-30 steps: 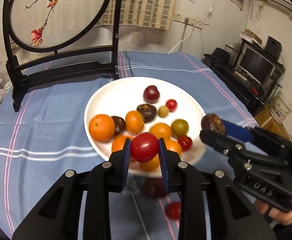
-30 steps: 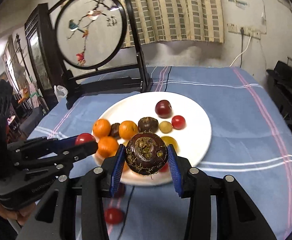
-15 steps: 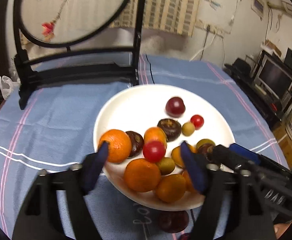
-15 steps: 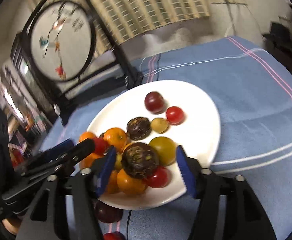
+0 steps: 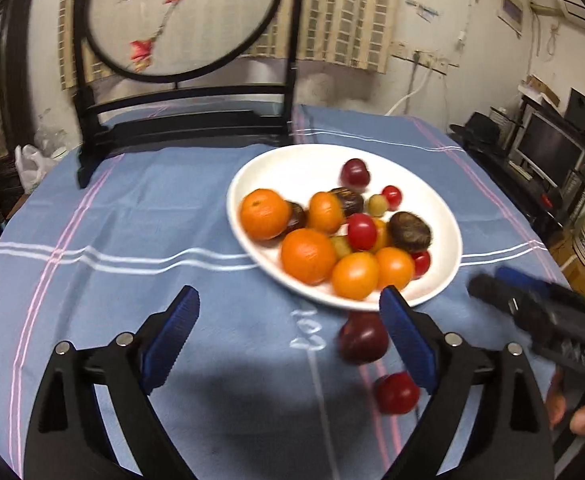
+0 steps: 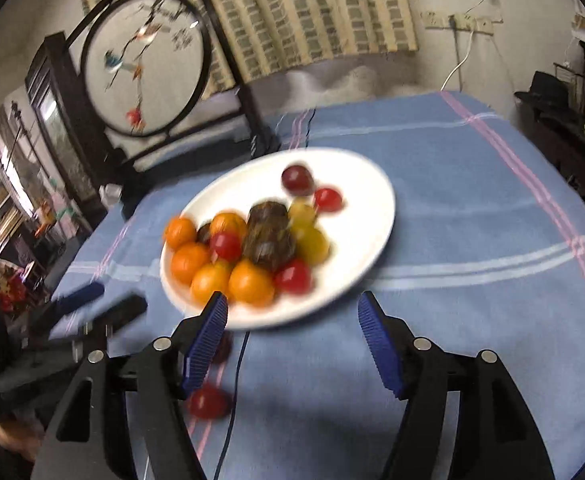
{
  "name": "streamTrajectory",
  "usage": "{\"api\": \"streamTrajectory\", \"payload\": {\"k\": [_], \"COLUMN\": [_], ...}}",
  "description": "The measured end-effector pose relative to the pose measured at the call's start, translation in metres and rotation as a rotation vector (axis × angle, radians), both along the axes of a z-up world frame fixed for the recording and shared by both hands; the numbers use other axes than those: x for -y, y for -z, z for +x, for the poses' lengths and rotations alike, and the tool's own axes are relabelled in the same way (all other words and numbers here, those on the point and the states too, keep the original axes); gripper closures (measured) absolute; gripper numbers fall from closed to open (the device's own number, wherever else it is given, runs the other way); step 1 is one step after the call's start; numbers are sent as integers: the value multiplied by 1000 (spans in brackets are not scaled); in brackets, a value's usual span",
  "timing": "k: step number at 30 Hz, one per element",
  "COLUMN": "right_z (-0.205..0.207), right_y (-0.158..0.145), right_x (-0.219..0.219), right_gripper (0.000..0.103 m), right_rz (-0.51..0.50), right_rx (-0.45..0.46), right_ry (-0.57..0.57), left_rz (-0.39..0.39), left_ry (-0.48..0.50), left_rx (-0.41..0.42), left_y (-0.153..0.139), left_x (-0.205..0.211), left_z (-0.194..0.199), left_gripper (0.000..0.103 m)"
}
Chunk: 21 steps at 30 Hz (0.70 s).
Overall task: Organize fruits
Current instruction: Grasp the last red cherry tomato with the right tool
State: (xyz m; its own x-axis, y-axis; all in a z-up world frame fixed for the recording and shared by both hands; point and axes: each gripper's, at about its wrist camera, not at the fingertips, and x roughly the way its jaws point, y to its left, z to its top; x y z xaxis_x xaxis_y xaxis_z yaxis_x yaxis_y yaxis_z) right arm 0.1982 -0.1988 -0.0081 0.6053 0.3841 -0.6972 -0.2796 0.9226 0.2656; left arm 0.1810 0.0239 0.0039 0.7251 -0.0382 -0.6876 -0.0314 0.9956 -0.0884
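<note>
A white plate on the blue cloth holds several fruits: oranges, red tomatoes, dark chestnut-like fruits. A red tomato and a dark brown fruit lie on the pile. A dark red plum and a red tomato lie on the cloth in front of the plate. My left gripper is open and empty, near the plate's front edge. My right gripper is open and empty, just in front of the plate.
A black wooden stand with a round embroidered screen stands behind the plate. The blue striped tablecloth covers the table. A monitor and shelves are off the table's right side.
Both grippers opened: the left dropped the red tomato and the right dropped the dark brown fruit onto the plate's pile. Both have pulled back toward the table's front.
</note>
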Motion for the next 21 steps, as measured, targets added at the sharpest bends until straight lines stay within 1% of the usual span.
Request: {"api": "streamTrajectory", "payload": {"k": [5,11,16,21], "right_z": [-27,-42,-47,-46], "right_y": [8,18,26,30], "right_x": [-19,-40,-61,-70], "right_gripper": [34,34,34,34], "right_rz": [-47,-103,-187,-218], "right_rx": [-1,-7,-9,-16], "right_ry": [-64,-110,-154,-160], "left_rz": [-49,-25,-12,-11], "left_ry": [-53,-54,-39,-32], "left_rx": [-5,9,8,1], "left_y": [6,9,9,10], "left_x": [-22,-26,-24,-23], "left_z": [-12,-19,-21,-22], "left_gripper": [13,13,13,13]}}
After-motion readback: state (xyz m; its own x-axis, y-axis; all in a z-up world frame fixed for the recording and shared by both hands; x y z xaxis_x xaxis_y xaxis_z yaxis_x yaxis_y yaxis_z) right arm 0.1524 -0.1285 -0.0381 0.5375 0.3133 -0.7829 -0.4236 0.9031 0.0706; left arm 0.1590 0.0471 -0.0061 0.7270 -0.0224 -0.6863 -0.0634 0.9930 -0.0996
